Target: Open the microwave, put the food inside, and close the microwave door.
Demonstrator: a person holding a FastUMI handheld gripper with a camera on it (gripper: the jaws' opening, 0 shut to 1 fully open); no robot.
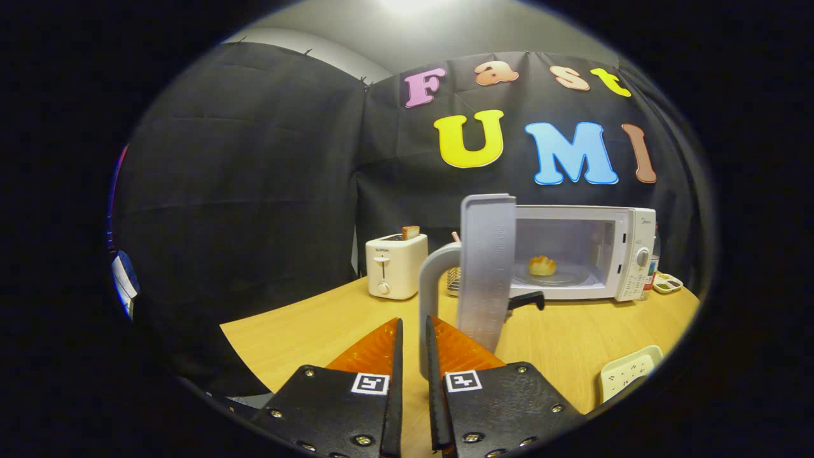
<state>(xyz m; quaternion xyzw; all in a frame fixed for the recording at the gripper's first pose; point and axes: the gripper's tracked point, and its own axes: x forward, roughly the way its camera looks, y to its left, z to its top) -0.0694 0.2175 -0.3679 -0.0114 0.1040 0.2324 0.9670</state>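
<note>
At the lower centre of the frame we see our gripper nearly closed, only a thin gap between its fingers, nothing pinched. Just ahead stands the microwave door, swung open edge-on, its curved handle right beyond the fingertips. To the door's right the microwave cavity gapes open — the food, a small bread roll, sits on the glass turntable inside. Bare table stretches lower right toward a power strip. Centre-left, a toaster holds a slice of toast.
</note>
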